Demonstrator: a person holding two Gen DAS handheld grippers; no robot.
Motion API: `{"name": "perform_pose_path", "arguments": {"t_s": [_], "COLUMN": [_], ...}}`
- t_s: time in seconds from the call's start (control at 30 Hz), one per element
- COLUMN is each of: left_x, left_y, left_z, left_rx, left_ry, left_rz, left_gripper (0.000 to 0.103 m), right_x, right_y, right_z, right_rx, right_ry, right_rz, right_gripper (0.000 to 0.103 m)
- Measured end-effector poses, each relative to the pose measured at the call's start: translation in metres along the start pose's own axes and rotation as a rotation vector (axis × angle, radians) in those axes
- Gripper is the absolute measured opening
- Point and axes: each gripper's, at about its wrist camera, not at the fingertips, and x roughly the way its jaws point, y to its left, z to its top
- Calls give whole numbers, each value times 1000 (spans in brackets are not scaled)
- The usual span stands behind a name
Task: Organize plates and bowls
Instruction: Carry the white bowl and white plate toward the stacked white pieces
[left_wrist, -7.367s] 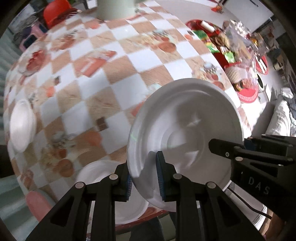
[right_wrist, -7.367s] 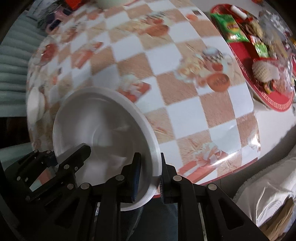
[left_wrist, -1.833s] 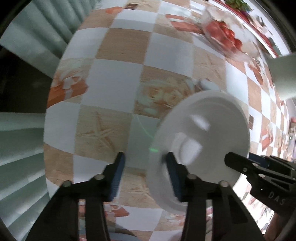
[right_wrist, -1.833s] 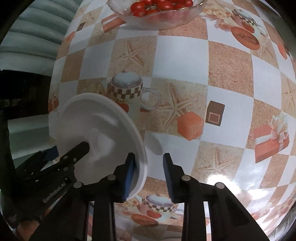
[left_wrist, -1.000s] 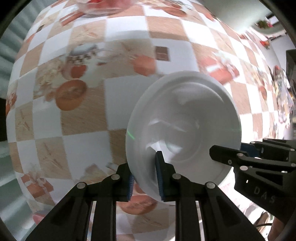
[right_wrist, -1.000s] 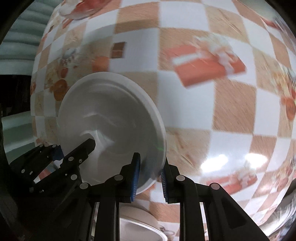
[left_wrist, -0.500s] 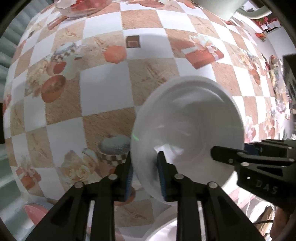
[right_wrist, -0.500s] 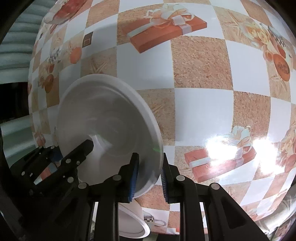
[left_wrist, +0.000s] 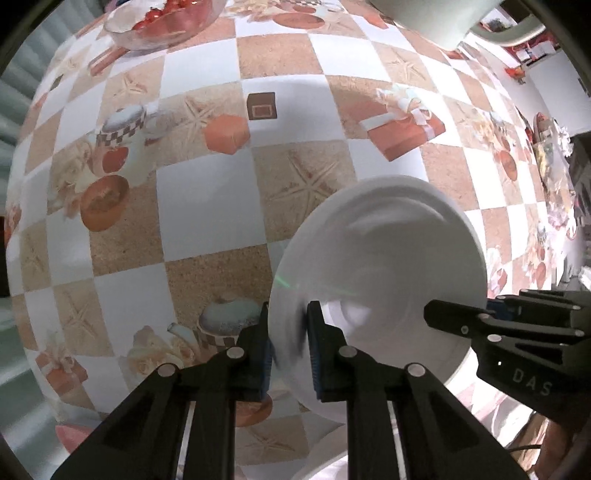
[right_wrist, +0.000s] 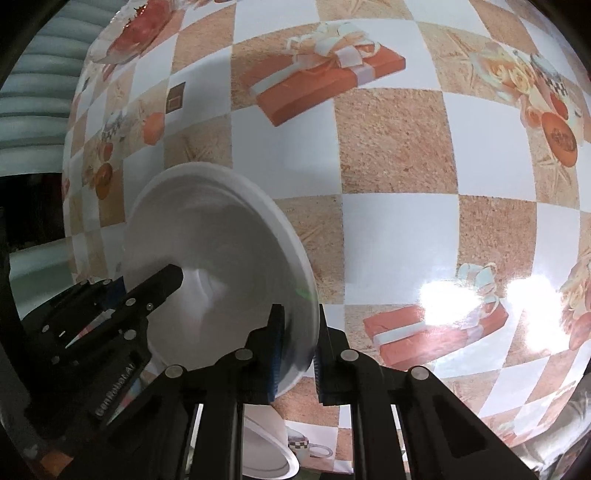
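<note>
Two black two-finger grippers clamp opposite edges of one round white shallow plate above a table: the left gripper has its blue-padded jaws closed on the rim nearest its camera, while the right gripper pinches the far rim in the same way, its black frame visible at the right of the left wrist view. The plate is held clear of the tabletop, its hollow upper face turned up toward both cameras and its span running from one gripper across to the other. Below lies a glossy checked tablecloth of white and sandy-orange squares printed with starfish, gift boxes and cups. A clear glass bowl of red tomatoes stands at the far edge, well apart. Another white dish sits on the table just beneath the right gripper's fingers.
</note>
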Motion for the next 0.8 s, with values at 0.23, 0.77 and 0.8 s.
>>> {"name": "perform_pose_path", "arguments": {"t_s": [0.23,0.77,0.8], "left_x": [-35,-139,-142], "left_y": [-32,45,46], "left_z": [16,-15,-20], "left_rx": [2,10,11], "left_ry": [-62,-222,-223], "left_rz": [22,29,28], "left_gripper": [18,18,18], "right_x": [-28,-121,-125], "right_y": [15,49,51], "right_z": [-5,-46,-52], "right_rx": [-19,-84,-85], "right_ry": [-48,-209,-214], "right_rz": [4,-30,-31], "right_gripper": [15,15,15]}}
